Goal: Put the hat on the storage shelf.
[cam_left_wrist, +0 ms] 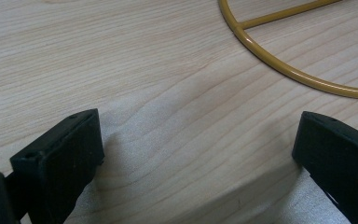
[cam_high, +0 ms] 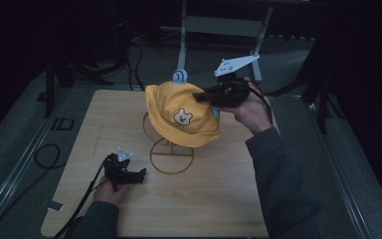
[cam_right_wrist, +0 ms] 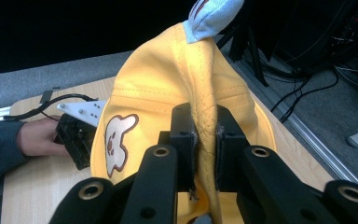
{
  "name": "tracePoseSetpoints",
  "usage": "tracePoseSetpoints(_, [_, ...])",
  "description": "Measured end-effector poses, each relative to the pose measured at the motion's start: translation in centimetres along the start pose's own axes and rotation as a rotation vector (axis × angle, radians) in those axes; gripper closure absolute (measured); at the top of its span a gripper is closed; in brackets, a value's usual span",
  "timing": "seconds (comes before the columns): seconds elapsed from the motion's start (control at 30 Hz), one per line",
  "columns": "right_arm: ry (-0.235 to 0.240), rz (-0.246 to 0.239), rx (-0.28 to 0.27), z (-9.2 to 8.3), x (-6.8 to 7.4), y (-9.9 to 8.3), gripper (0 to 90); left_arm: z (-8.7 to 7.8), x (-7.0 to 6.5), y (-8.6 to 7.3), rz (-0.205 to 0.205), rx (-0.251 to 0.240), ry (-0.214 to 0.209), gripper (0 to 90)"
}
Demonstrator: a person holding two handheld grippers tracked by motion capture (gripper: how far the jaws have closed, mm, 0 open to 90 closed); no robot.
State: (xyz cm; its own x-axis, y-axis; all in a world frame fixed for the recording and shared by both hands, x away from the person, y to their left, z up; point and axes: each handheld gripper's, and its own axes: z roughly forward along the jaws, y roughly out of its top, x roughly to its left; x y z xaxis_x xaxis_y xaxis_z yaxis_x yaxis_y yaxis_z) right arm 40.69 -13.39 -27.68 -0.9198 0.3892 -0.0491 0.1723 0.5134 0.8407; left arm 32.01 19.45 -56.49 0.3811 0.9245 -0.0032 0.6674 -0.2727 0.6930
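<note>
Bench (cam_high: 214,199): pale wood grain, rounded corners, on grey floor.
Floor cables (cam_high: 45,154): black loop left of the bench; more behind it.
Frame (cam_high: 224,25): pale metal legs beyond the bench's far edge.
Surroundings: dark.

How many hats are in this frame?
1. A yellow hat with a bear patch, over the gold wire stand mid-table, pinched by the right gripper. Nothing suggests another hidden one.
</note>
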Motion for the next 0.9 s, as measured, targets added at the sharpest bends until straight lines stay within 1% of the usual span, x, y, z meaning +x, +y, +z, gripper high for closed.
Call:
tracePoseSetpoints(0.13, [0.003, -0.004, 0.006, 0.4, 0.1, 0.3, 80.9, 0.0, 0.0, 0.0, 0.0, 0.0, 0.0, 1.9])
tracePoseSetpoints(0.37, [0.009, -0.026, 0.026, 1.6, 0.5, 1.2, 79.8, 0.0, 0.0, 0.0, 0.0, 0.0, 0.0, 1.9])
tracePoseSetpoints(0.6, [0.013, -0.033, 0.033, 2.6, 0.8, 1.9, 78.9, 0.0, 0.0, 0.0, -0.002, 0.0, 0.0, 1.9])
tracePoseSetpoints(0.77, [0.02, -0.037, 0.046, 3.8, 1.2, 2.3, 79.0, 0.0, 0.0, 0.0, -0.001, 0.001, 0.0, 1.9])
tracePoseSetpoints(0.9, [0.018, -0.055, 0.065, 4.9, 1.7, 2.6, 78.9, 0.0, 0.0, 0.0, 0.0, 0.001, 0.0, 1.9])
